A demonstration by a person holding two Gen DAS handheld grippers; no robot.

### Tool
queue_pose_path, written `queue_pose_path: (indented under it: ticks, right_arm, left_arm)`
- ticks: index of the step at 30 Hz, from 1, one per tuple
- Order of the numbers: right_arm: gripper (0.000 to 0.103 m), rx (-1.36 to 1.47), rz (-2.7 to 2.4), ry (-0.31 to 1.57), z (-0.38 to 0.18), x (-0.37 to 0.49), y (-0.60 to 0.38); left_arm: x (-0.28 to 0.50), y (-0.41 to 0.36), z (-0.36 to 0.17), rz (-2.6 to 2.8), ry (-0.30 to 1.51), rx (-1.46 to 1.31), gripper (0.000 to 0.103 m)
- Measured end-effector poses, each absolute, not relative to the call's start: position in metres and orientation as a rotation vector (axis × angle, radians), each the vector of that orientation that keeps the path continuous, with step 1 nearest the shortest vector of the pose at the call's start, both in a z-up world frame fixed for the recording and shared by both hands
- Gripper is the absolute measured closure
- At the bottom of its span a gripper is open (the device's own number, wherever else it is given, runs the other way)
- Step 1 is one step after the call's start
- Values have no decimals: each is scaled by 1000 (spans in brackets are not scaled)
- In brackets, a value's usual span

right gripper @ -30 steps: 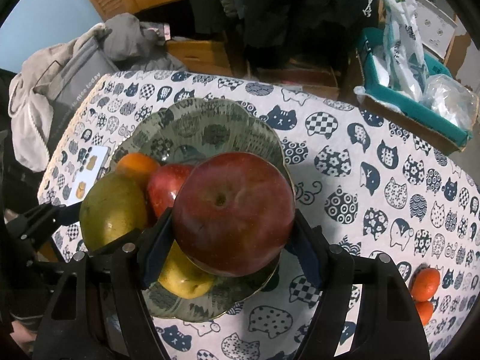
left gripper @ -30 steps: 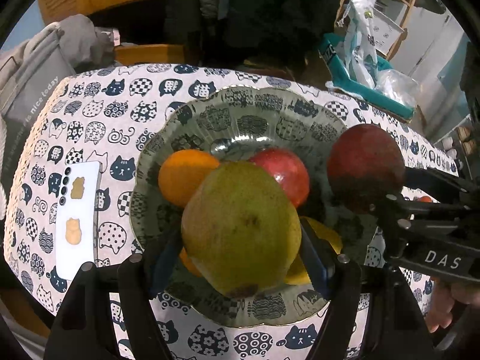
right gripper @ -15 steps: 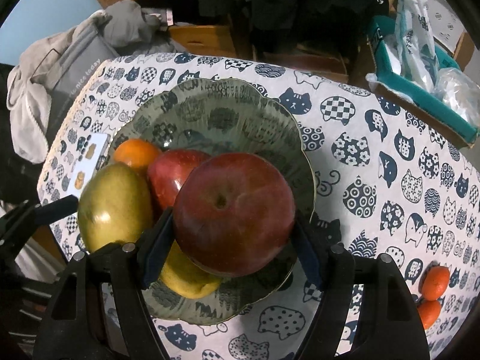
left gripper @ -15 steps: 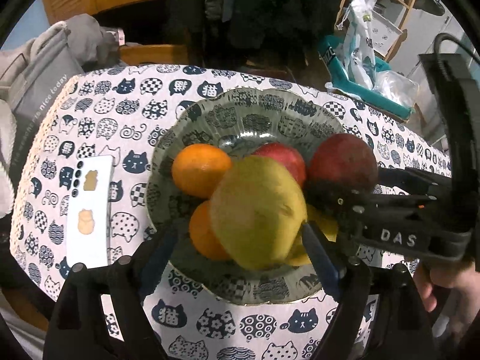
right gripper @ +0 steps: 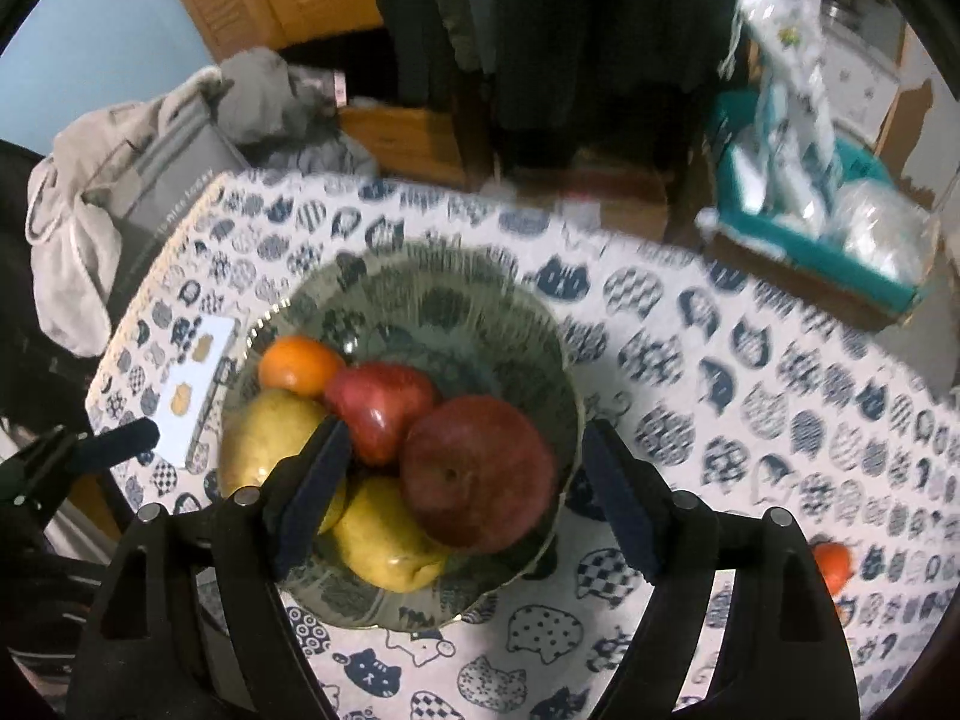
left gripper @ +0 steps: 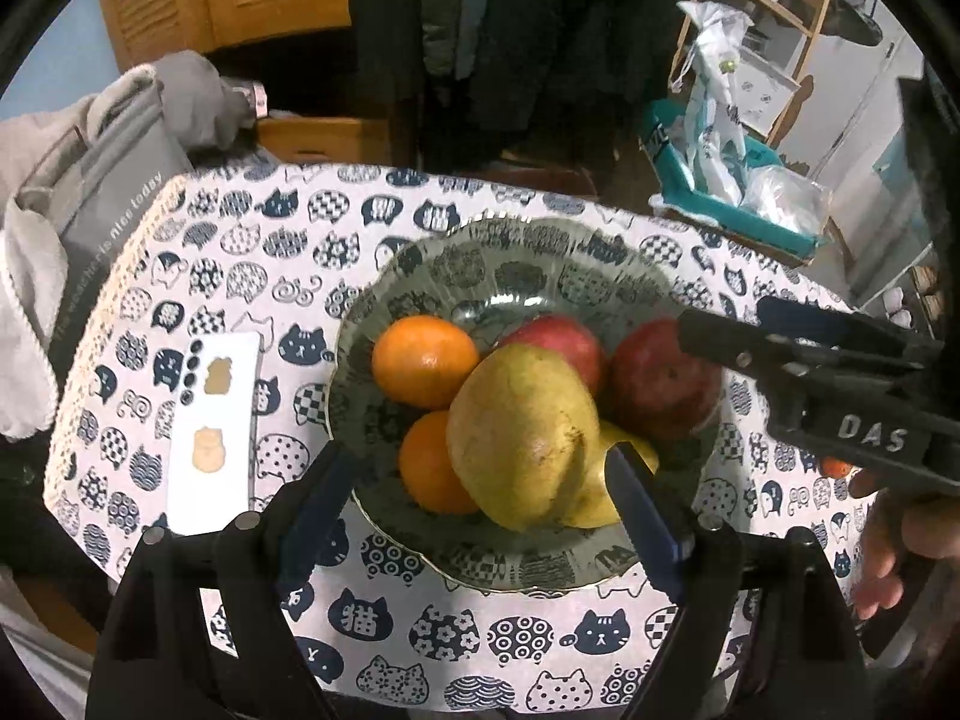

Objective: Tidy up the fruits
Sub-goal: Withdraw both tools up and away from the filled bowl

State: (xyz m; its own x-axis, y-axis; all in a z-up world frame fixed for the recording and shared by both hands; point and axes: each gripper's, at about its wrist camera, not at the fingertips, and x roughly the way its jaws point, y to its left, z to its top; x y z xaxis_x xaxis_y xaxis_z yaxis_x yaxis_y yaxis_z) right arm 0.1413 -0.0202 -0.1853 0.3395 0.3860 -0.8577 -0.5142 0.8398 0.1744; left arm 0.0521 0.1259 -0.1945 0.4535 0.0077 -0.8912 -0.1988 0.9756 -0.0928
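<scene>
A glass bowl (left gripper: pixel 510 264) (right gripper: pixel 540 324) on the cat-print tablecloth holds a green-yellow mango (left gripper: pixel 522 444) (right gripper: pixel 270 438), two oranges (left gripper: pixel 423 360), a red apple (left gripper: pixel 558 339) (right gripper: pixel 378 408), a dark red apple (left gripper: pixel 657 390) (right gripper: pixel 477 477) and a yellow fruit (right gripper: pixel 384 546). My left gripper (left gripper: pixel 474 486) is open, its fingers apart on either side of the mango, above the bowl's near rim. My right gripper (right gripper: pixel 462 492) is open, fingers apart beside the dark red apple, which rests in the bowl.
A white phone (left gripper: pixel 210 432) lies left of the bowl. A loose orange (right gripper: pixel 831 564) sits on the cloth at the right. A grey bag (left gripper: pixel 102 222) hangs at the table's left edge. A teal tray with plastic bags (left gripper: pixel 732 192) stands behind right.
Both grippers opened and drew back. The mango left my left gripper and the dark red apple left my right gripper; both now rest in the bowl.
</scene>
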Motion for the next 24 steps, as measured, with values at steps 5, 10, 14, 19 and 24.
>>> queue_pose_path:
  ticks: [5, 10, 14, 19, 24]
  right_arm:
    - [23, -158, 562, 977, -150, 128, -31]
    - [23, -174, 529, 896, -119, 113, -47]
    - [23, -165, 502, 847, -100, 101, -63]
    - [23, -152, 461, 785, -76, 84, -90]
    - [23, -142, 430, 741, -60, 70, -118]
  left_arm:
    - [46, 119, -168, 119, 1035, -182, 16]
    - [38, 113, -142, 103, 971, -169, 16]
    - [33, 106, -123, 85, 926, -168, 16]
    - [26, 97, -105, 69, 884, -165, 16]
    - [20, 84, -88, 59, 841, -151, 16]
